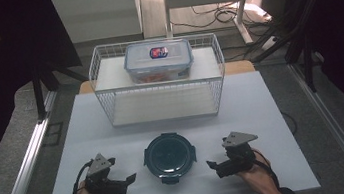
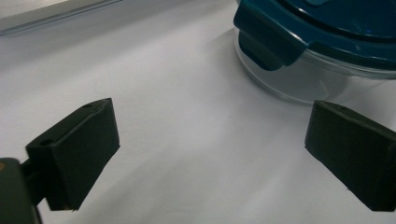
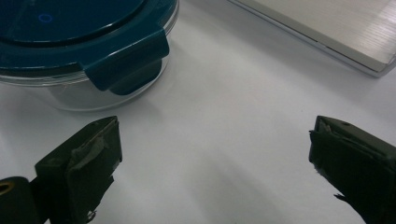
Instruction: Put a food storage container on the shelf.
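A round clear container with a dark teal clip-on lid (image 1: 170, 157) rests on the white table near its front edge. The same container (image 2: 322, 42) fills the upper right of the left gripper view, and the container (image 3: 79, 46) lies at upper left in the right gripper view. My left gripper (image 1: 129, 179) sits to its left, jaws wide open and empty, also seen as the left gripper (image 2: 210, 154). My right gripper (image 1: 212, 166) sits to its right, likewise open, its own view showing the right gripper (image 3: 212, 163) over bare table.
A white wire basket rack (image 1: 109, 92) stands at the back of the table, with a rectangular clear box with a blue-rimmed lid (image 1: 158, 60) on its top shelf. The white table (image 1: 263, 115) has metal rails along both sides.
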`<act>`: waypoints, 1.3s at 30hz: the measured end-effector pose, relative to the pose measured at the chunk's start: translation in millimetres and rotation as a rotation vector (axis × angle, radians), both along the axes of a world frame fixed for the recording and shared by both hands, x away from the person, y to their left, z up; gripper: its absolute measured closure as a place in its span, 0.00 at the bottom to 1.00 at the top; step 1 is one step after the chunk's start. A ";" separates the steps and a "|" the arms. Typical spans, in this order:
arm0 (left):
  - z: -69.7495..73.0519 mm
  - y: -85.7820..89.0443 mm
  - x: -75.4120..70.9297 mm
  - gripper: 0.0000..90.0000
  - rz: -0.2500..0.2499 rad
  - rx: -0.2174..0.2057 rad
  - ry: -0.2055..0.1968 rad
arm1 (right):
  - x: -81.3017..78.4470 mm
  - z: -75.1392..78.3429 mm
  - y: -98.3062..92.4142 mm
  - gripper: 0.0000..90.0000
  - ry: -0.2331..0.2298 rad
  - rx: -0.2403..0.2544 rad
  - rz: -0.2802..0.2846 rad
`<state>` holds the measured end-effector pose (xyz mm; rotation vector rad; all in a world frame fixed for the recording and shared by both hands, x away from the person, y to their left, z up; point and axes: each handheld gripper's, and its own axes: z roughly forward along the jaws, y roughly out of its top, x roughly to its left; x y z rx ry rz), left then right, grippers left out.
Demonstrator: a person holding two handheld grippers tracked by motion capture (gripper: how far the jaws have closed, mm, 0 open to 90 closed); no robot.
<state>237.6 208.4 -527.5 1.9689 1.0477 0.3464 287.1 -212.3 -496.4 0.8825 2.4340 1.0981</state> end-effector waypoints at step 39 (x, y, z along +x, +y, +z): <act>33.5 -47.8 58.3 0.07 -0.221 -0.114 0.119 | 17.0 21.2 52.0 0.03 0.207 0.089 0.106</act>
